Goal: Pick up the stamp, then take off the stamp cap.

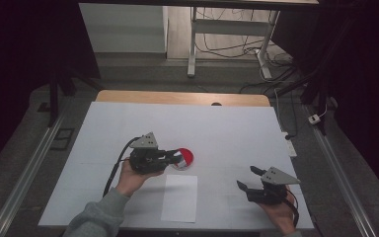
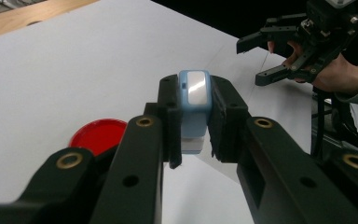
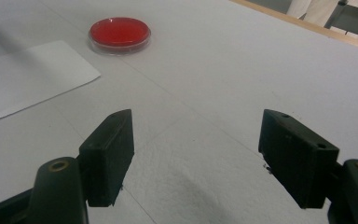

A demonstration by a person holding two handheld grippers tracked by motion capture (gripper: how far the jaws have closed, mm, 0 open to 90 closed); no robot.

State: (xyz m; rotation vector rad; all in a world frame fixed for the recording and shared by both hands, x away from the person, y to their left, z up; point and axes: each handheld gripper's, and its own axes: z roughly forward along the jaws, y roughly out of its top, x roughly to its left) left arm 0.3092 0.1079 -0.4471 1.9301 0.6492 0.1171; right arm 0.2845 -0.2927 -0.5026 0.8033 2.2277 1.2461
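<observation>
On the tabletop [image 1: 128,128]: 1 red dish [image 1: 186,157], 1 white paper sheet [image 1: 179,197] just below it, and 1 small blue-and-white block [image 2: 194,100]. Left claw [image 2: 193,123] is clamped on the block, holding it up off the tabletop just beside/over the dish's left edge. Right claw [image 3: 196,158] is wide open w/ nothing between its jaws, well to the right of the dish and below it.

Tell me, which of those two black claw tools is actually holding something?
The left gripper, nearer the red dish: its jaws clamp a small blue-and-white block. The right gripper stands wide open, empty.
</observation>
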